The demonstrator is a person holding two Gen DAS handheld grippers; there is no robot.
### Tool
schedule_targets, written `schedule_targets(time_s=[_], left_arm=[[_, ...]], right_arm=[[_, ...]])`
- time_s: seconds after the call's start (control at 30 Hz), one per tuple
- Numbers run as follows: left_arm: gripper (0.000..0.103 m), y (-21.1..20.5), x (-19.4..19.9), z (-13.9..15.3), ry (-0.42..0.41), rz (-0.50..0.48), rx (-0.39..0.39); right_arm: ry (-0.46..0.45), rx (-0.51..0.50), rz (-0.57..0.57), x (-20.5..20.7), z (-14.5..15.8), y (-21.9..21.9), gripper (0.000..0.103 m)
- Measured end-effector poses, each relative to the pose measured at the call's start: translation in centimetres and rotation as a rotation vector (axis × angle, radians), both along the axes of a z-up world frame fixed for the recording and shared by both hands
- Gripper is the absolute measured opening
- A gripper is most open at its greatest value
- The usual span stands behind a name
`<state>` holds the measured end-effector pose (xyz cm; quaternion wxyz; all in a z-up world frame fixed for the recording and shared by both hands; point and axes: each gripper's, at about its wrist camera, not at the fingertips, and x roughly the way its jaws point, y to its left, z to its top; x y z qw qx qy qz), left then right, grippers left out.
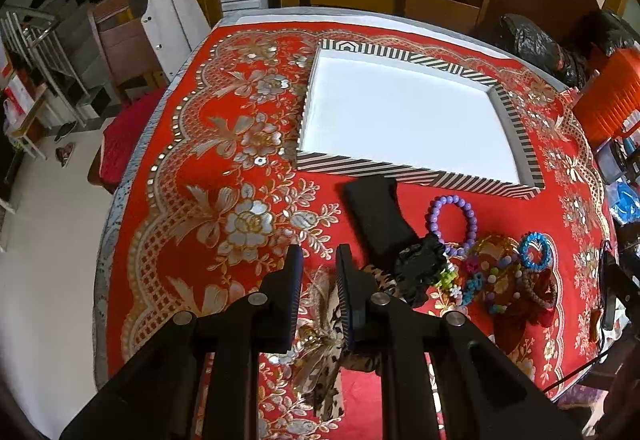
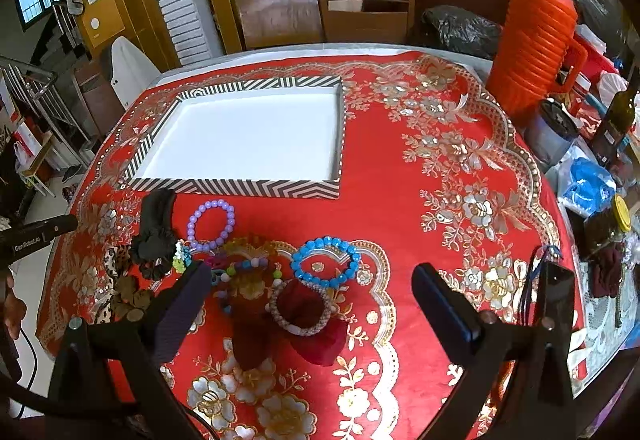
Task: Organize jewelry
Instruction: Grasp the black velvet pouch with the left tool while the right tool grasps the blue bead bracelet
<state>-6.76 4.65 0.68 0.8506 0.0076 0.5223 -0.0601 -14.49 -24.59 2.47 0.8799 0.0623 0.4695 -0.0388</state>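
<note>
A striped tray [image 1: 416, 170] [image 2: 240, 188] with a white bare floor lies on the red cloth. In front of it lie a purple bead bracelet [image 1: 474, 216] [image 2: 230, 214], a blue bead bracelet [image 1: 536, 240] [image 2: 352, 254], a multicoloured bead string [image 2: 256, 264], a pale beaded bangle [image 2: 320, 314], dark red scrunchies [image 2: 324, 344], a black scrunchie [image 1: 420, 264] [image 2: 152, 244] and a black pouch [image 1: 376, 216]. My left gripper [image 1: 318, 292] stands nearly shut, its jaws on either side of a leopard-print hair piece [image 1: 320, 368]. My right gripper [image 2: 312, 300] is wide open above the bangle.
An orange ribbed jug [image 2: 532, 40], a dark bottle [image 2: 616, 120], jars and plastic bags crowd the table's right edge. Wooden chairs [image 2: 364, 12] stand behind the table. Black bags [image 1: 536, 48] lie at the far right corner.
</note>
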Motion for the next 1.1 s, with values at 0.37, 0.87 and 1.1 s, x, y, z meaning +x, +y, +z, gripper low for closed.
schedule_targets(time_s=[0.37, 0.87, 1.1], left_arm=[[0.004, -1.1, 1.2, -0.2, 0.011, -0.010, -0.009], [0.004, -1.8, 2.6, -0.8, 0.028, 0.002, -0.022], [0.004, -1.3, 4.2, -2.0, 0.120, 0.017, -0.204]], right_arm=[[0.021, 0.003, -0.003, 0.6, -0.5, -0.7, 0.102], [0.047, 0.005, -0.016, 1.1, -1.2, -2.4, 0.102], [0.081, 0.017, -0.031, 0.7, -2.8, -3.9, 0.102]])
